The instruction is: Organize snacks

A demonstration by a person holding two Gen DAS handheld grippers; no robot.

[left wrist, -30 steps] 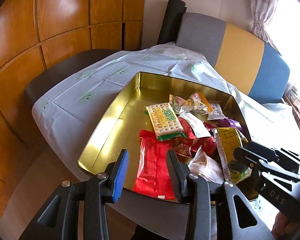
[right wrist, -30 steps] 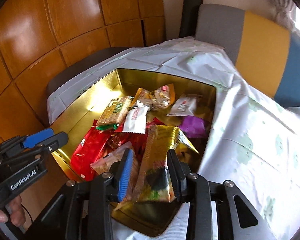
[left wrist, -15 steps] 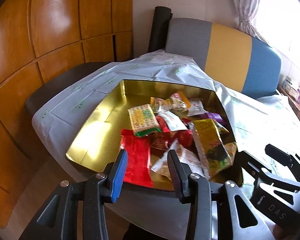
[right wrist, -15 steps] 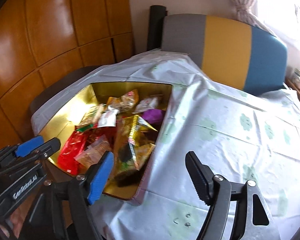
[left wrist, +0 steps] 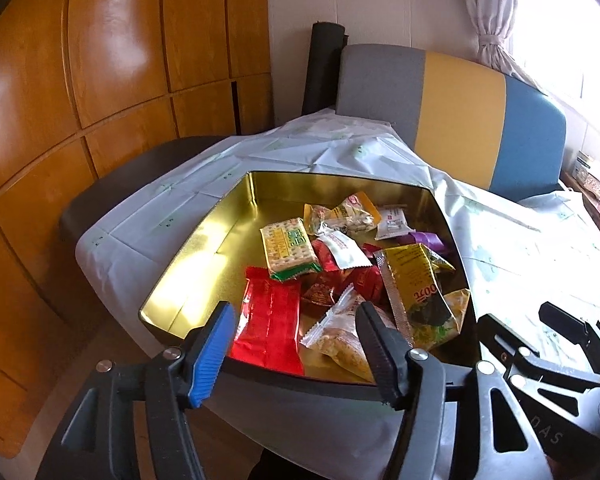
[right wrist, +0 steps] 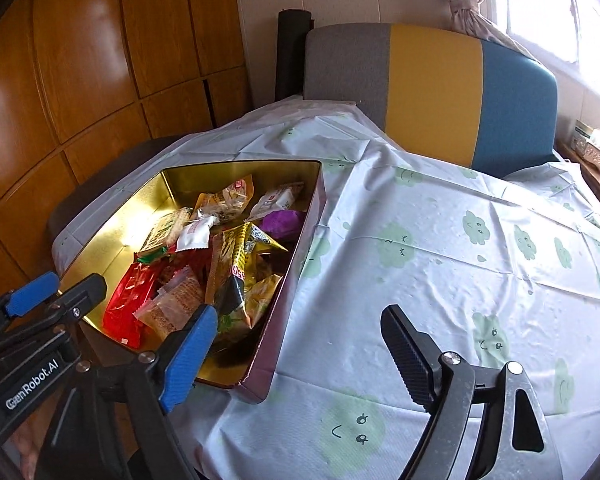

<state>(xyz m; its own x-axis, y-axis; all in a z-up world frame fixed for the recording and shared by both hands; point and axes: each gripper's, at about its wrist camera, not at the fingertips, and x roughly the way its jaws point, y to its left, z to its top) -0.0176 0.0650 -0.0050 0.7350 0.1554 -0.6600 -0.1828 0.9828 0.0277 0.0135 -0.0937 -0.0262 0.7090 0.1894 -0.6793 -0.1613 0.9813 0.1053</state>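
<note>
An open gold tin [left wrist: 204, 240] [right wrist: 288, 312] sits near the table's left edge and holds several wrapped snacks. Among them are a red packet [left wrist: 270, 324], a green-edged cracker pack [left wrist: 288, 244], a purple wrapper [left wrist: 428, 237] and a gold packet [left wrist: 416, 292] [right wrist: 240, 264] lying against the tin's right wall. My left gripper [left wrist: 296, 354] hovers before the tin's near rim, its jaws opening with nothing pressed between them. My right gripper [right wrist: 298, 360] hangs beside the tin's near right corner over the tablecloth, jaws opening wide and empty.
A white tablecloth with green clouds [right wrist: 440, 248] covers the table to the right of the tin. A chair with a grey, yellow and blue back [right wrist: 432, 92] stands behind the table. Wooden panelling [left wrist: 100, 80] fills the left, and a dark seat [left wrist: 132, 176] stands below it.
The right gripper opened and let go of the gold packet, which now lies in the tin, then swung right over the cloth. The left gripper's jaws widened and it drew back a little.
</note>
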